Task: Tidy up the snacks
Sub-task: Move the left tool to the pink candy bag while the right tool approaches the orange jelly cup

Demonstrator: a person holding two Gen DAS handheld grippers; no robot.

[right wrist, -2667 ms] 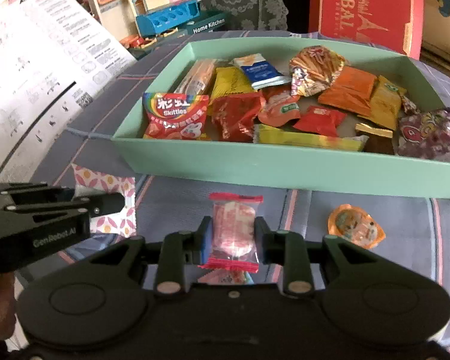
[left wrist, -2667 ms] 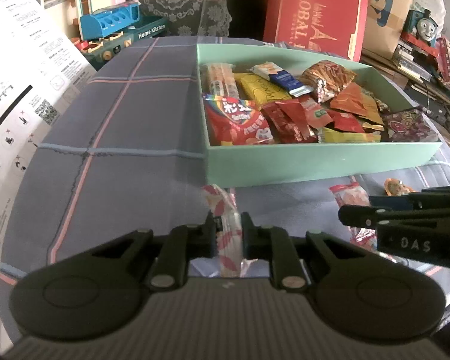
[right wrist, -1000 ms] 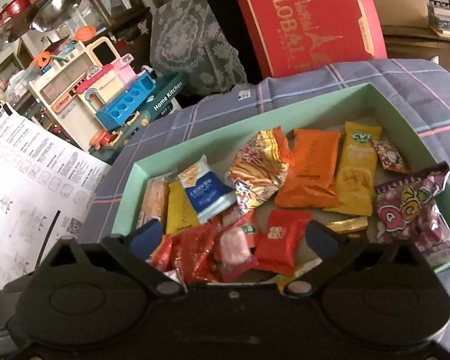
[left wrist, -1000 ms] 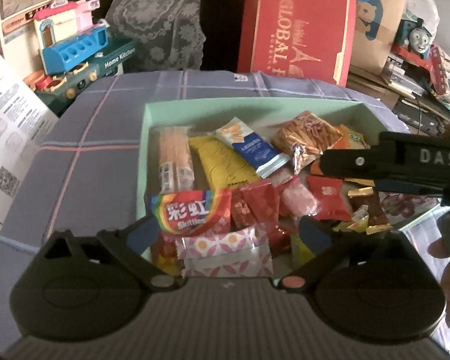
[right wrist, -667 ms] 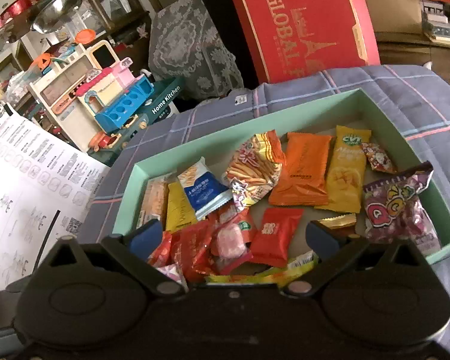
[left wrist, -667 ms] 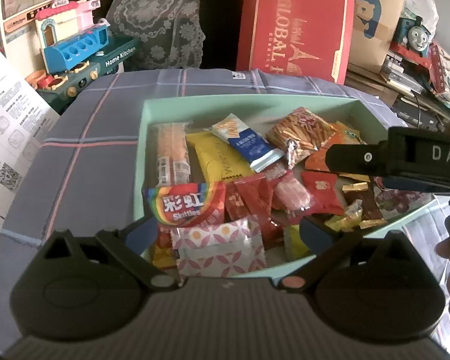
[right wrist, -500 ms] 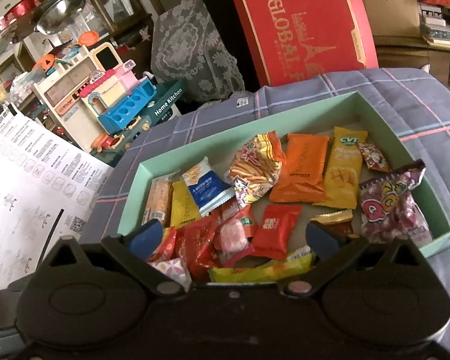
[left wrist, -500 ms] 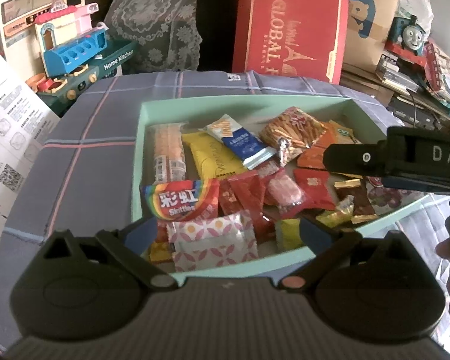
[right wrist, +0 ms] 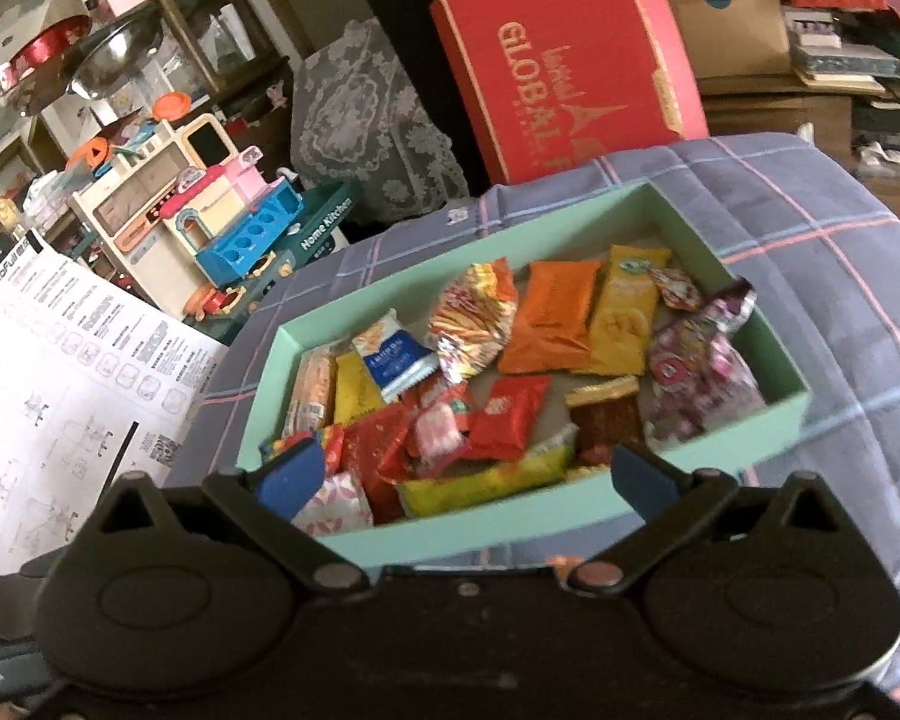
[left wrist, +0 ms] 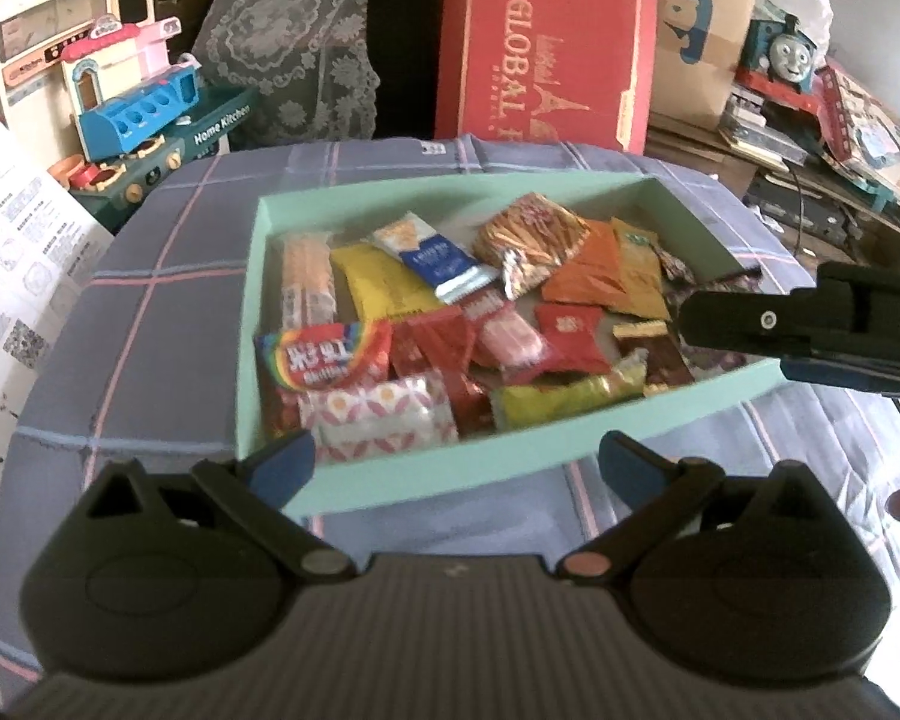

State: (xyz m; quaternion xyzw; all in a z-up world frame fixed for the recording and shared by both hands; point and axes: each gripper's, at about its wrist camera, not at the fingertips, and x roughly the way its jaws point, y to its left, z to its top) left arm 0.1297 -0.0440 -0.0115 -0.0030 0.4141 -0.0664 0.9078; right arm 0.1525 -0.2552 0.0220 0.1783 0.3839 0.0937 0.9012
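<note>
Left wrist view: the left gripper (left wrist: 453, 459) fills the lower frame, its blue-tipped fingers (left wrist: 282, 463) spread wide with nothing between them, held over the near wall of the mint-green box (left wrist: 450, 477). The box sits mid-frame on a plaid-covered desk (left wrist: 144, 324) and holds the snacks. A pink-and-white patterned packet (left wrist: 384, 417) lies in its lower left corner, touching a Skittles bag (left wrist: 324, 354) just above it. A pink candy in a red wrapper (left wrist: 510, 339) rests near the box's middle, beside a red packet (left wrist: 570, 336); a yellow-green bar (left wrist: 570, 399) lies along the near wall. A blue-and-white packet (left wrist: 435, 258) and a clear bag of orange sticks (left wrist: 531, 237) occupy the upper part. The right gripper (left wrist: 810, 330) enters from the right edge, seen side-on.

Right wrist view: the right gripper (right wrist: 462, 477) spans the lower frame, fingers (right wrist: 639, 474) likewise spread and empty, above the box's near wall (right wrist: 498, 525). An orange packet (right wrist: 555, 312), a yellow packet (right wrist: 624, 315) and a purple bag (right wrist: 702, 369) lie in the right half of the box. A red carton (right wrist: 570, 54) stands at upper centre, a toy kitchen (right wrist: 210, 216) at left, and a printed sheet (right wrist: 72, 384) at far left.
</note>
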